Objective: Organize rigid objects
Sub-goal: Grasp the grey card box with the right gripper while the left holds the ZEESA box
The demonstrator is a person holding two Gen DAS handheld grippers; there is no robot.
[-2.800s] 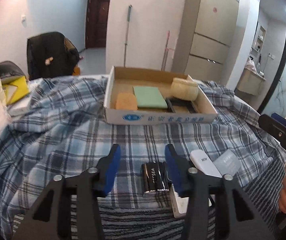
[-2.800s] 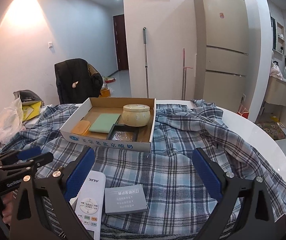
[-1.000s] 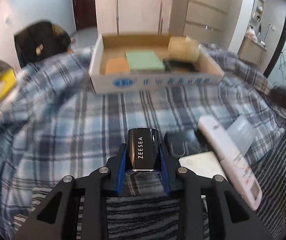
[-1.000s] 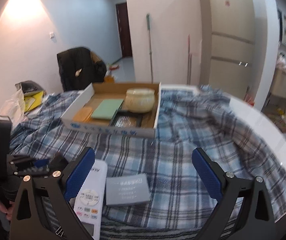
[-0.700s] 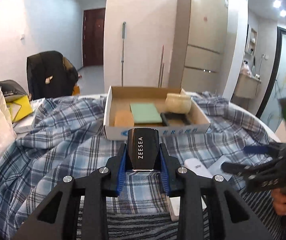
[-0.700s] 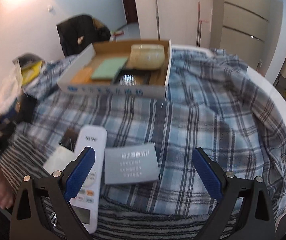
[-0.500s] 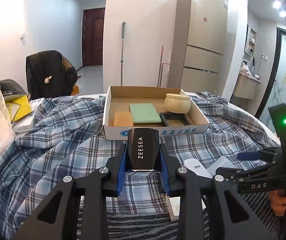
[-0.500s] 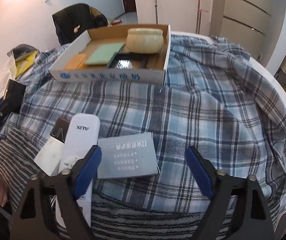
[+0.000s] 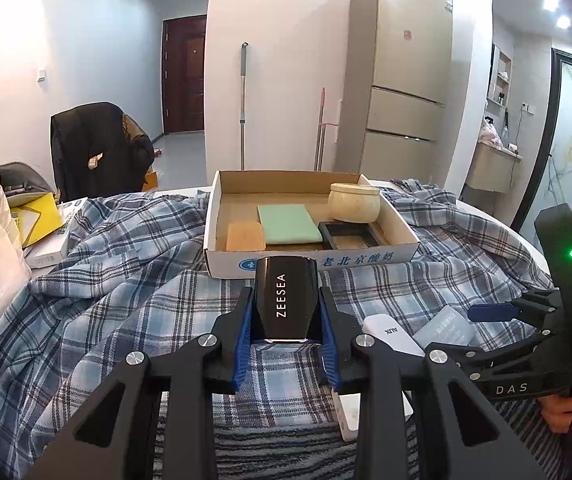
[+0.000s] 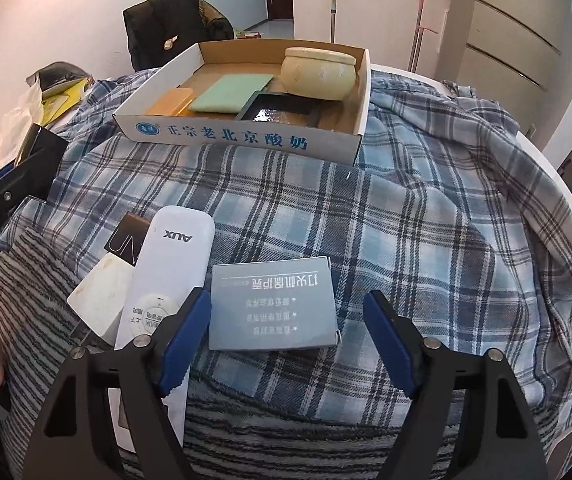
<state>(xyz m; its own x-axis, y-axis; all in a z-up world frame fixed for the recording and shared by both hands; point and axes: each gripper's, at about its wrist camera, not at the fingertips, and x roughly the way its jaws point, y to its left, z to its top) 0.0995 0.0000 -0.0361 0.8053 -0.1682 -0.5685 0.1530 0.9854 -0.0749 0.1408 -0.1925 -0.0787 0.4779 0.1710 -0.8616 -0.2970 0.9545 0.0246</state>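
Above the plaid tabletop, left gripper jaws clamp the black ZEESEA case, lifted short of the cardboard box; next: carry it in w/o hitting the rim. Right gripper jaws open, straddling the grey card box, just narrowed, not gripping yet

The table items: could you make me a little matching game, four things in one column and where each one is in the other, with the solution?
Things:
1. black ZEESEA case
2. grey card box
3. cream jar
4. white AUX remote

Places:
A. inside the cardboard tray, at its far right
B. clamped in the left gripper, off the cloth
C. flat on the plaid cloth, between the right gripper's open jaws
D. on the cloth, just left of the grey card box

Pairs: 1-B, 2-C, 3-A, 4-D
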